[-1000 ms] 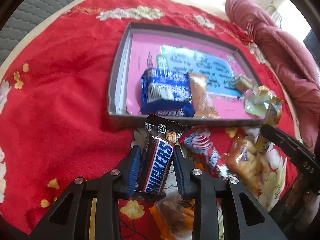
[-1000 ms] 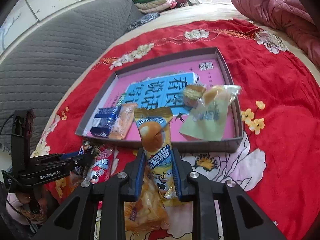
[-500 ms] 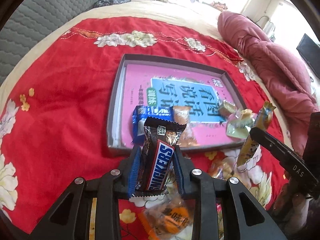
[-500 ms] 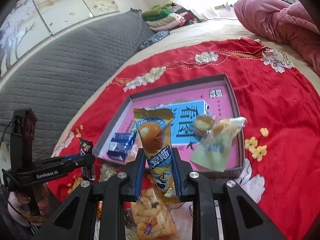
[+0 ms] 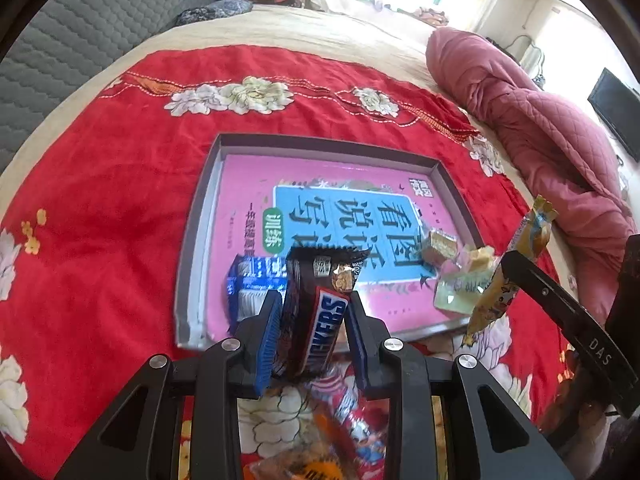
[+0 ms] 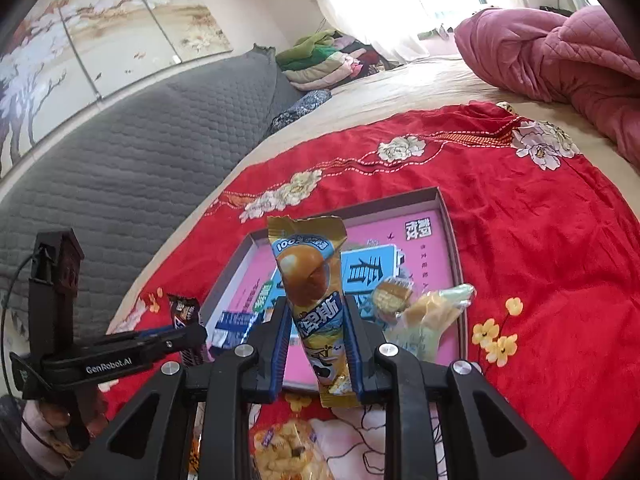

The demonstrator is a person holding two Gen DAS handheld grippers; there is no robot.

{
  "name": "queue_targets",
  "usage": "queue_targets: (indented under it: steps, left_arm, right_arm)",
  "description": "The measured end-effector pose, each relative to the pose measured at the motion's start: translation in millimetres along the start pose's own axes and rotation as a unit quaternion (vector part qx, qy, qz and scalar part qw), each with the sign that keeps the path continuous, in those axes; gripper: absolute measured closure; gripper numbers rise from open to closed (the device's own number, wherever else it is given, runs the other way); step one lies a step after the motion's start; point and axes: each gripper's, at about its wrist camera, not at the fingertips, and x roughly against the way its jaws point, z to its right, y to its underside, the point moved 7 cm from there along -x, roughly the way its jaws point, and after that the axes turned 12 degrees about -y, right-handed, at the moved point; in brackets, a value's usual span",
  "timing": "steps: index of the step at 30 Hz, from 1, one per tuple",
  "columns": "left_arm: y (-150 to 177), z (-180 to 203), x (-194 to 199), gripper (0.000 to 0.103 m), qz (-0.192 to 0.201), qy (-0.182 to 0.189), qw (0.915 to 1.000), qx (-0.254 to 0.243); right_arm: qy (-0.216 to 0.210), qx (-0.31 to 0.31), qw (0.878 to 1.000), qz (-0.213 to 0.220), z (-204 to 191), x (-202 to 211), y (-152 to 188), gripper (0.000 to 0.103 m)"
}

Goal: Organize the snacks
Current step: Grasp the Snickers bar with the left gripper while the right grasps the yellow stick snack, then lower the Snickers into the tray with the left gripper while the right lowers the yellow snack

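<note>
My left gripper [image 5: 314,332] is shut on a Snickers bar [image 5: 316,312] and holds it raised above the near edge of the grey tray [image 5: 196,240]. My right gripper [image 6: 318,344] is shut on a gold and blue snack packet [image 6: 316,300], raised over the tray's [image 6: 452,240] near edge. The tray has a pink and blue printed floor. In it lie a blue wrapped snack [image 5: 252,284], a small cake in clear wrap [image 5: 442,242] and a pale green packet [image 5: 464,284]. The right gripper also shows in the left wrist view [image 5: 516,276], and the left gripper shows in the right wrist view [image 6: 196,330].
The tray rests on a red flowered cloth [image 5: 100,200] spread over a bed. Loose snack packets lie on the cloth below my grippers [image 6: 288,452] [image 5: 360,428]. A pink quilt [image 5: 560,148] is heaped at the right. A grey padded headboard [image 6: 120,152] is at the left.
Both grippers have lifted their snacks up from the cloth and risen higher above the tray. The jaws stayed shut on the snacks.
</note>
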Motion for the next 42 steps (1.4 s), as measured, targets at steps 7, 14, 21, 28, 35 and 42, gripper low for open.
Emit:
queue_targets:
  steps: [7,14,21,28,35,42]
  left_arm:
    - [-10.6,12.6,-13.5,0.077,-0.001,-0.005,0.9999,-0.009]
    - [-3.9,16.4,-35.7,0.079,-0.029,-0.006,0.9995,-0.008]
    - [0.7,20.3,-39.2,0.079,-0.037,0.0,0.9993,-0.012]
    - [1.6,20.3,-39.3,0.079,-0.04,0.002,0.9991,-0.011]
    - [5.7,19.2,-39.7,0.079,-0.045,0.004,0.9989,-0.008]
    - [6.9,18.3,-40.8,0.079,-0.049,0.003,0.9988,-0.007]
  right_arm:
    - [0.002,-0.009,1.0,0.009,7.2,-4.0,-7.4,0.077]
    - [0.011,-0.018,1.0,0.004,18.0,-14.6,-9.7,0.077]
    - [0.009,-0.025,1.0,-0.013,22.4,-27.9,-4.0,0.077]
    - [0.026,-0.032,0.998,-0.051,29.7,-43.5,10.6,0.077]
    - [0.034,-0.041,0.997,-0.062,34.8,-45.4,16.6,0.077]
    - [0.04,-0.044,0.996,-0.067,36.3,-47.1,18.1,0.077]
